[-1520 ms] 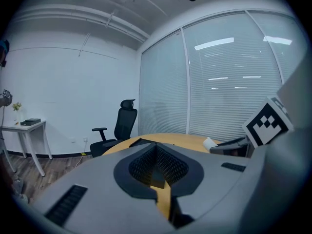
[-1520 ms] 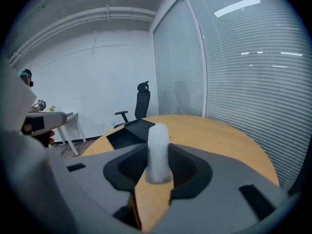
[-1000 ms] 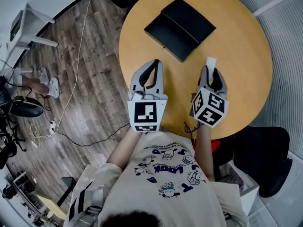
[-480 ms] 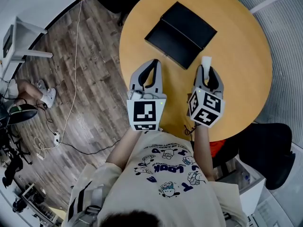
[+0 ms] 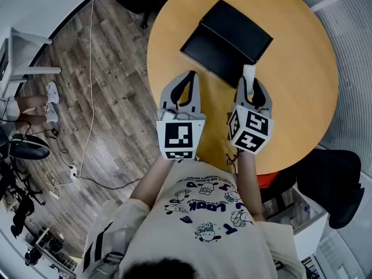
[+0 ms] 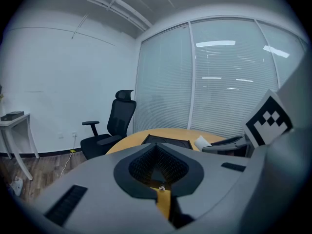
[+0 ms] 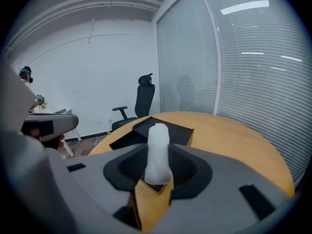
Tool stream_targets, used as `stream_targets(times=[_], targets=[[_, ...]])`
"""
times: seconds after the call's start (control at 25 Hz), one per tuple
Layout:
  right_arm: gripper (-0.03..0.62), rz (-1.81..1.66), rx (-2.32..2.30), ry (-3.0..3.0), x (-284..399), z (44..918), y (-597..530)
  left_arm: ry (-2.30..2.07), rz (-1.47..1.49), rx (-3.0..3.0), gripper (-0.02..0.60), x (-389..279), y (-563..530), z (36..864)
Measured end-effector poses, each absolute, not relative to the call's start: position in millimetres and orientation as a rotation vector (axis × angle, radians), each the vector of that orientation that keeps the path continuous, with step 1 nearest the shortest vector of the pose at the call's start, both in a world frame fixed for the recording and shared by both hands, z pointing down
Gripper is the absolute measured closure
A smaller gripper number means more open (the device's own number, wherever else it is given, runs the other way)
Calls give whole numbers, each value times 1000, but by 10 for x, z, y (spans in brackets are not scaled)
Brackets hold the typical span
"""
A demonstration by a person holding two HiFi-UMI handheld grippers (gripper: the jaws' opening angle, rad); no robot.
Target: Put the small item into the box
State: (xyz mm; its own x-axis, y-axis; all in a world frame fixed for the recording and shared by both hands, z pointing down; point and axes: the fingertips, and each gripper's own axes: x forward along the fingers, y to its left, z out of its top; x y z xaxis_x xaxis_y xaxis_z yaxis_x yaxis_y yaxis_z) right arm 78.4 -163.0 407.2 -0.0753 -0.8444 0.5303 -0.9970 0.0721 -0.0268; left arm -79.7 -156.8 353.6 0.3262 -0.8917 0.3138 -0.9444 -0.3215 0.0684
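A black box [image 5: 226, 39] lies open on the round wooden table [image 5: 302, 74], lid folded out beside its tray. It also shows ahead in the left gripper view [image 6: 165, 141] and the right gripper view [image 7: 161, 126]. My right gripper [image 5: 249, 85] is shut on a small white item [image 5: 249, 73] that sticks out past its tips, just short of the box's near edge. In the right gripper view the white item [image 7: 157, 150] stands upright between the jaws of my right gripper [image 7: 157, 165]. My left gripper [image 5: 189, 76] hovers beside it, fingertips together, nothing held.
A black office chair [image 6: 113, 128] stands beyond the table's far left side, also seen as the chair [image 7: 138, 106]. Another black seat [image 5: 331, 185] sits at the table's near right. A cable [image 5: 87, 115] runs over the wooden floor; someone's feet [image 5: 49, 103] rest at far left.
Both grippers have moved forward over the table toward the black box. The white item's tip now reaches close to the box's near edge. The grips look unchanged.
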Motion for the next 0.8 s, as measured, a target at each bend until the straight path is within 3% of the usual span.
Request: stream_targets(times=[0.8], targets=[[445, 641, 1805, -1893, 636, 4515, -1966, -1540, 393, 2340, 566, -821, -1958, 3965]])
